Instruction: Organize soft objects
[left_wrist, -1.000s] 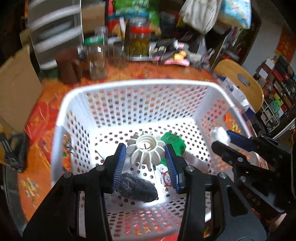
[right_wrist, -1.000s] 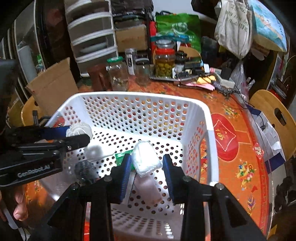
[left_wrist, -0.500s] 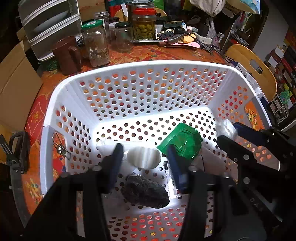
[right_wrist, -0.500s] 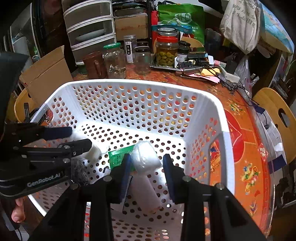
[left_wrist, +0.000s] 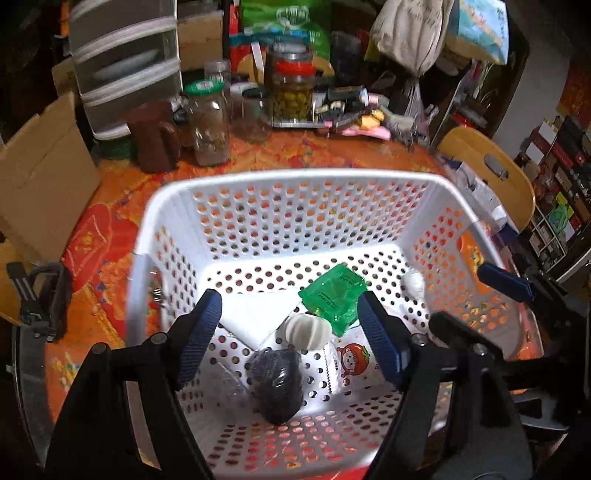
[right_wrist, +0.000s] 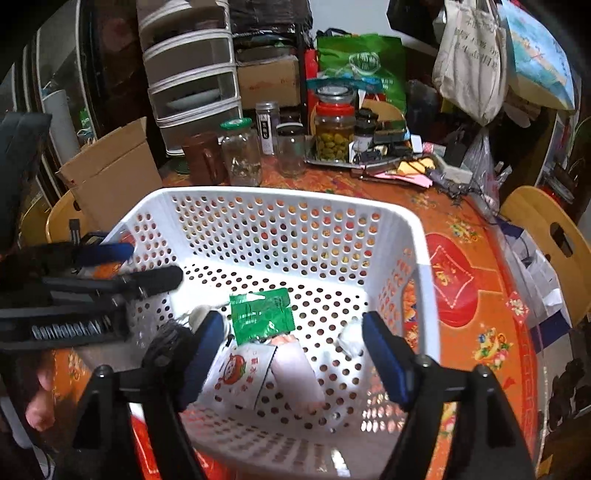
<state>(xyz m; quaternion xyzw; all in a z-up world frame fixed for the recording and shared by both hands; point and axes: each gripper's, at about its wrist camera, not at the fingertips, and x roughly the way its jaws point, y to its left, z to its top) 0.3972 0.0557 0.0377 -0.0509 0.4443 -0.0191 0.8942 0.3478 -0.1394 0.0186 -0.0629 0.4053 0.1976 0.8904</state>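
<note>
White plastic, full of holes: the basket (left_wrist: 280, 192) fills the middle of both views on the orange surface (right_wrist: 461, 280). Both releases look done. The left gripper (left_wrist: 288, 332) has just been opening its jaws, empty, above the white puff (left_wrist: 306, 332) and black pouf (left_wrist: 275, 380) at lower centre. The right gripper (right_wrist: 295, 354) has just opened too, its wad (right_wrist: 351, 341) lying loose by the right wall. Best to lift straight up, I'd say, clear of the rim, without snagging the green packet (right_wrist: 262, 314).
</note>
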